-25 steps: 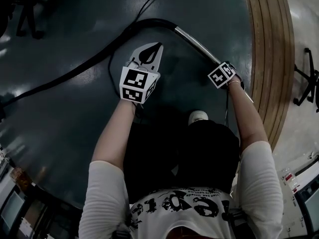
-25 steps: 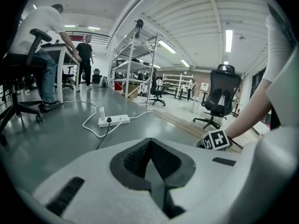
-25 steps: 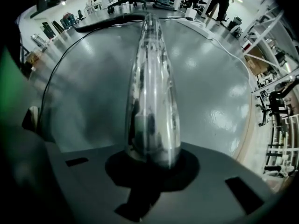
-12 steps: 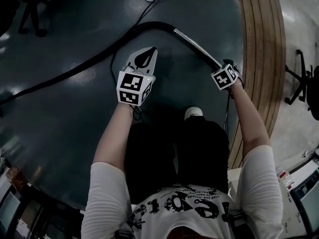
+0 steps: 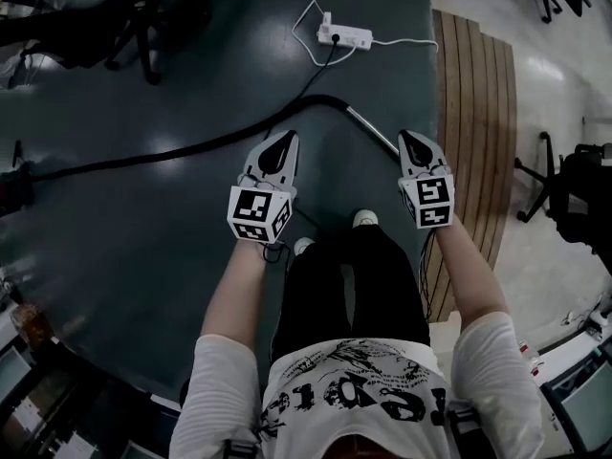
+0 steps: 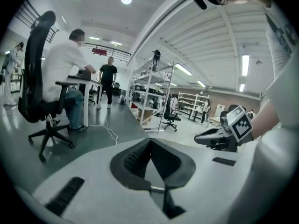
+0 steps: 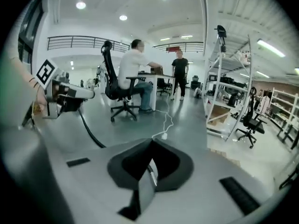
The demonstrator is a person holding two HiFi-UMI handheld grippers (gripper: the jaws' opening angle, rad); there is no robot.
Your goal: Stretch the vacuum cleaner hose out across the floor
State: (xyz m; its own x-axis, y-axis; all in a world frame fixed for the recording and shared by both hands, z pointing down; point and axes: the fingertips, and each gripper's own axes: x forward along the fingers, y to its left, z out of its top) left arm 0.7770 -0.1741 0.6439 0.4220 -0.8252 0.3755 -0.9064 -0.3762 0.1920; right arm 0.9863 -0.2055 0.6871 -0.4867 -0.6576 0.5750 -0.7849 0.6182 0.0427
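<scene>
Nearest to me, my shoes (image 5: 364, 218) stand on the dark floor (image 5: 143, 247). Just ahead of them I hold both grippers above the floor, pointing forward into the room. The left gripper (image 5: 286, 140) has its jaws pressed together on nothing. The right gripper (image 5: 408, 141) is likewise closed and empty, and its own view shows only open room beyond the tips. Below and just beside the right gripper lies the metal wand (image 5: 373, 130). It slants away to the left and joins the black hose (image 5: 191, 147), which bends at that joint and trails off across the floor to the left edge of the head view. Beyond the bend sit a white power strip (image 5: 345, 36) and its cable, with a wooden strip (image 5: 473, 94) along the right. Judged from its looks, the hose is light, limp and flexible: it should follow a pull but buckle under a push. The wand is stiff, round and smooth, so the pads may slip on it. The best hold is probably crosswise on the wand close to the hose joint, drawing the bend straight.
</scene>
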